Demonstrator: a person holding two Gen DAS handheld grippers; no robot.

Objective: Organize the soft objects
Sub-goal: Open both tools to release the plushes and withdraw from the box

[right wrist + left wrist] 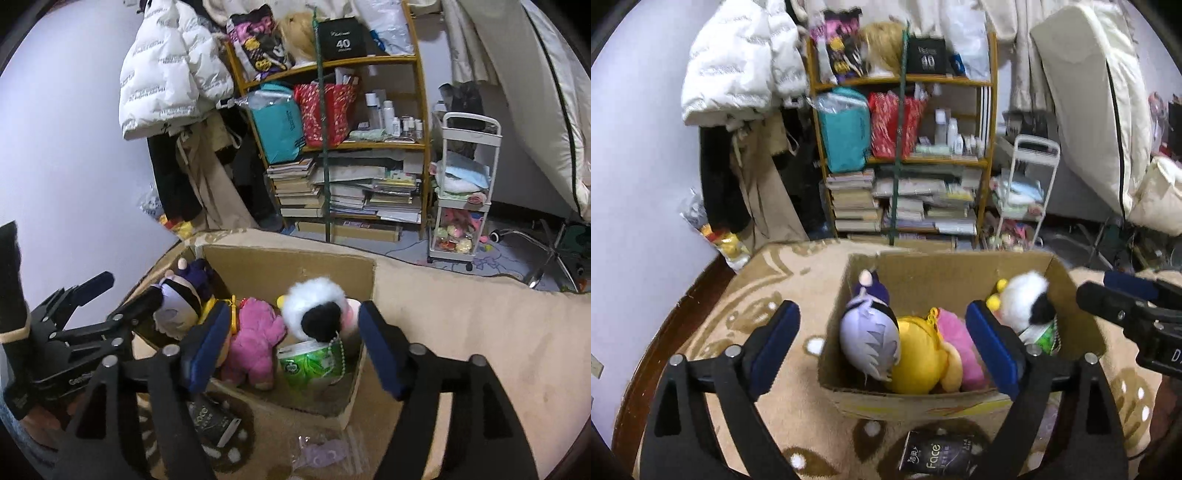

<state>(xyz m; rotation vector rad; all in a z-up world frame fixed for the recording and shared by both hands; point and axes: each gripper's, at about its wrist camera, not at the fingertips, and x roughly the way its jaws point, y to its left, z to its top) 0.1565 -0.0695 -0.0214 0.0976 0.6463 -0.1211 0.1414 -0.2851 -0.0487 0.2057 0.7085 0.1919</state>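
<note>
Cluttered bedroom, bookshelf [901, 155] far behind; cardboard box [897, 402] sits on a tan patterned rug [775, 273]. Both tools hover near the box: left hand-held gripper [882, 343] spread and empty, right hand-held gripper [291, 350] likewise spread, nothing pinched. Plush toys already inside: purple-haired doll [870, 343] far-left, long axis near-to-far, head nearest; yellow plush [919, 354], pink plush [255, 339], panda plush [317, 314]. Filling looks mostly done; next likely fetching the black packet [936, 456] lying near the box.
</note>
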